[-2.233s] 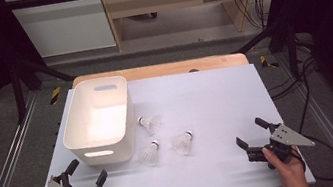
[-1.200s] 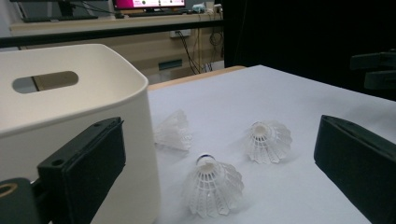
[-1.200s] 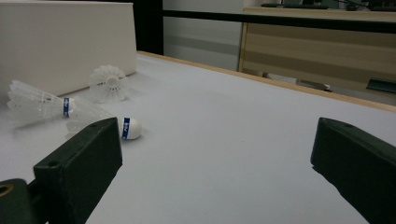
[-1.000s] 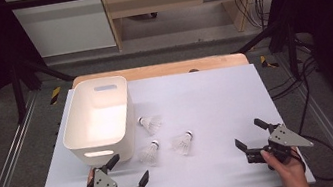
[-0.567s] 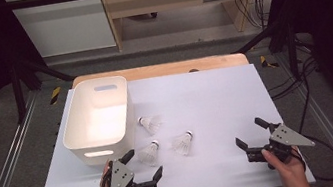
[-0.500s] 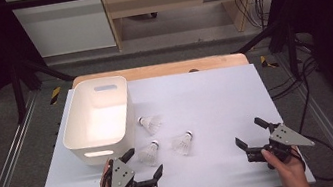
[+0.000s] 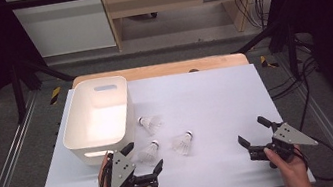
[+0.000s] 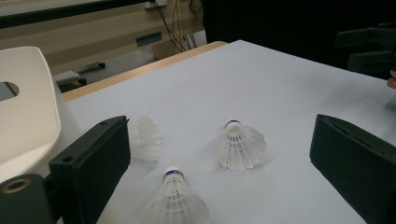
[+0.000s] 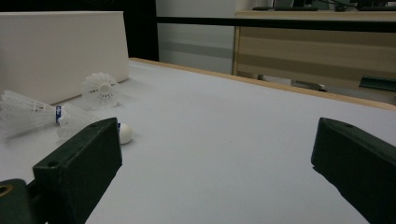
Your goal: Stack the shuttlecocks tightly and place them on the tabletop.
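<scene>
White feathered shuttlecock [image 7: 149,152], blue-banded cork, between spread left hand-held gripper [image 7: 143,157] jaws

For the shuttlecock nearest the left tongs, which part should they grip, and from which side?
Probably the narrow neck just below the cork of the nearest shuttlecock, coming from the person's side. It lies on its side, cork pointing up-right, its skirt towards the open left tongs. The skirt looks flimsy and would likely crush; the neck looks firmer.

The high view looks down over the table [image 7: 215,96]; both gripper views skim it low, sharing the shuttlecocks [image 8: 239,145] beyond their jaws.
</scene>
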### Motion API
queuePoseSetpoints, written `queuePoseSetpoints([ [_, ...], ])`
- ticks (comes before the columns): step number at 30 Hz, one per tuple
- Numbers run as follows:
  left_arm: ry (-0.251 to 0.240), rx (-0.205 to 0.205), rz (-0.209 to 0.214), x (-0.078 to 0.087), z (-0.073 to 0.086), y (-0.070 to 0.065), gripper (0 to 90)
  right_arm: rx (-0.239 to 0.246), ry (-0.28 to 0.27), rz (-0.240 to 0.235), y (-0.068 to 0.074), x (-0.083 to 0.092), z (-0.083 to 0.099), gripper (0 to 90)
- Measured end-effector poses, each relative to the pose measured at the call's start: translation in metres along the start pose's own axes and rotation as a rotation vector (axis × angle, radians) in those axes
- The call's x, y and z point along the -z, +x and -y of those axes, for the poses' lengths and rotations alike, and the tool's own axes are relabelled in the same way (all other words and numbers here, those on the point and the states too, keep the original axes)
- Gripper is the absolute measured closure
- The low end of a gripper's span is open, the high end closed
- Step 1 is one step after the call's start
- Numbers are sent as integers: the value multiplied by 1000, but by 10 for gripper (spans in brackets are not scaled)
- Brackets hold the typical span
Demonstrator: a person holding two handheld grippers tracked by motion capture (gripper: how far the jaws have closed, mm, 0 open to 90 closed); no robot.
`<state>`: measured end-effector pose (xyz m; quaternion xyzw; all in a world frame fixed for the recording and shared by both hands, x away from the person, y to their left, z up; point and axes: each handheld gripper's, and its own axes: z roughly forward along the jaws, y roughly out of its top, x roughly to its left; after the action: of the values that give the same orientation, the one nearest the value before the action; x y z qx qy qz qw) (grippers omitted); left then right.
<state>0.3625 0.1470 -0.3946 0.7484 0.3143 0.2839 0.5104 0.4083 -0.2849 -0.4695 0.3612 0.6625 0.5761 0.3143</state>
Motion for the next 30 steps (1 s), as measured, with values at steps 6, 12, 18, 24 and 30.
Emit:
queuePoseSetpoints([
  [6,42,-22,10,-6,10,-7,70,1,8,19,-2,2,1,22],
  [12,51,7,-28,-5,30,-12,170,-10,9,39,-5,5,2,22],
  [18,100,30,-58,-7,52,-16,368,-2,14,44,-2,1,1,22],
  [24,139,51,-94,-9,59,-11,545,12,28,37,2,-2,2,22],
  [30,225,65,-99,-18,63,-3,746,17,29,39,1,0,2,23],
])
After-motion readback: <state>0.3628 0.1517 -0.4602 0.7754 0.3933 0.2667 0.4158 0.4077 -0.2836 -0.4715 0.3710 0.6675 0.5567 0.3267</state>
